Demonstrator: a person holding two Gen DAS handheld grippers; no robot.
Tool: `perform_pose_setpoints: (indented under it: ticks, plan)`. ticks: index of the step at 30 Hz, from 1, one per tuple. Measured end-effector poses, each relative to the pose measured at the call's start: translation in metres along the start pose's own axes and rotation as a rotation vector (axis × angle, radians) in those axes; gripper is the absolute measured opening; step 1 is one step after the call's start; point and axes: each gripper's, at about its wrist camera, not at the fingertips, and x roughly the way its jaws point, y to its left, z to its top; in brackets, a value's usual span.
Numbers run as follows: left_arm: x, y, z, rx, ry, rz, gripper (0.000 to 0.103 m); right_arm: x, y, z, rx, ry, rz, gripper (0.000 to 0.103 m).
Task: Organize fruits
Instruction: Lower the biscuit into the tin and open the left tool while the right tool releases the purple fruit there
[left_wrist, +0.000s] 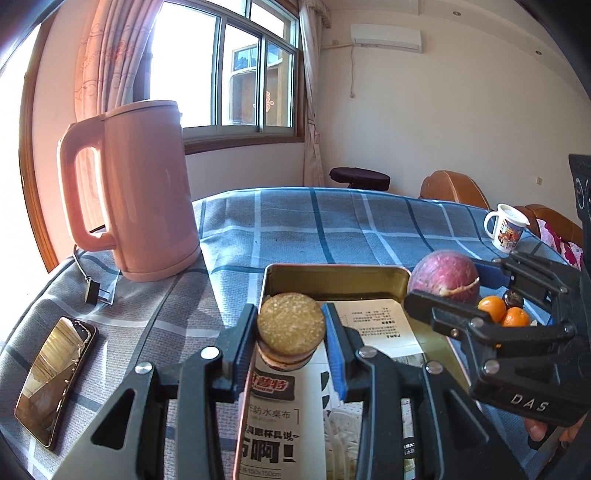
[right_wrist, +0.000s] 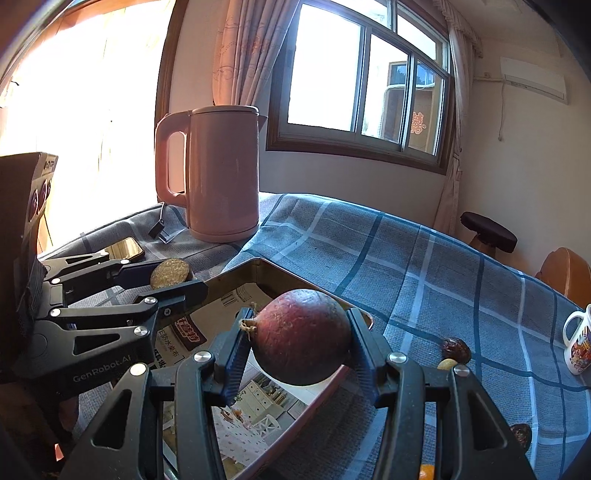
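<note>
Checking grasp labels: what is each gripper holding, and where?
Left gripper: round brown slices, pinched at opposite edges. Right gripper: purple-red fruit, across its widest part.

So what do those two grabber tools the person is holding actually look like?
Both are black plastic tongs built from linked bars joined by shiny silver rivets. The left gripper has blue ribbed pads inside its two fingers and "GenRobot.AI" printed in pale letters on its body. The right gripper is the same design, with blue ribbed pads too and "DAS" lettered on its side. No cables or sleeves show.
</note>
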Motion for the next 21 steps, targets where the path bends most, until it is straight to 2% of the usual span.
perform_pose_setpoints:
  ticks: [21]
  plan:
    - [0.015,-0.003,-0.001,0.029,0.078,0.002,0.037,0.025,0.015,-0.009,-0.029,0.056,0.011,0.052]
